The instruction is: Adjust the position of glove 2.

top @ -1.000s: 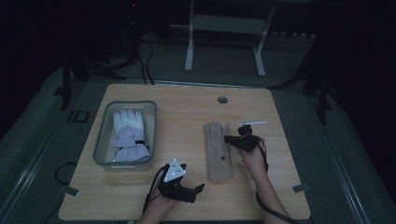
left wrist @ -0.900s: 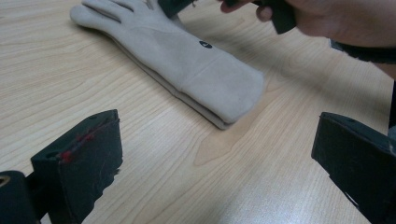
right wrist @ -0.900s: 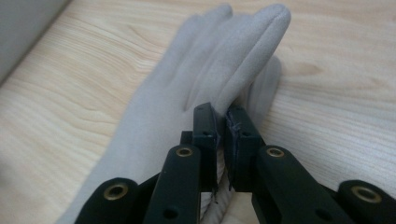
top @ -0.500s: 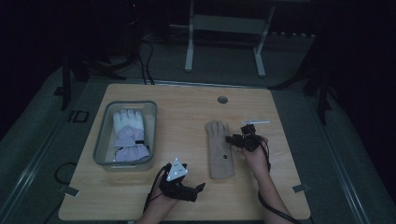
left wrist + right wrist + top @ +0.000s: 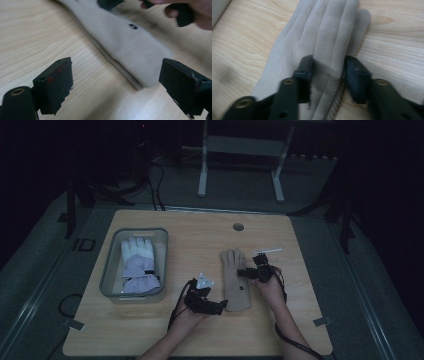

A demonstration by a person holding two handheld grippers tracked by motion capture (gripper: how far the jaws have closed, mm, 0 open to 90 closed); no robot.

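Two grippers at work. Left gripper (image 5: 220, 306): jaws wide, just been closing a bit, nothing pinched; cuff end of beige glove (image 5: 235, 280) lies between & just ahead of them. Right gripper (image 5: 243, 272): jaws narrow, just closing, straddling glove's edge near fingers; grip can't tell.

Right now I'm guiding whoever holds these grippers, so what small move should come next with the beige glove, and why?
Probably ease the left gripper forward so its jaws straddle the cuff of the beige glove. Those jaws stand wide, have just been closing and hold nothing, the cuff lying just ahead, while the right gripper, also just closing, straddles a fold by the fingers.
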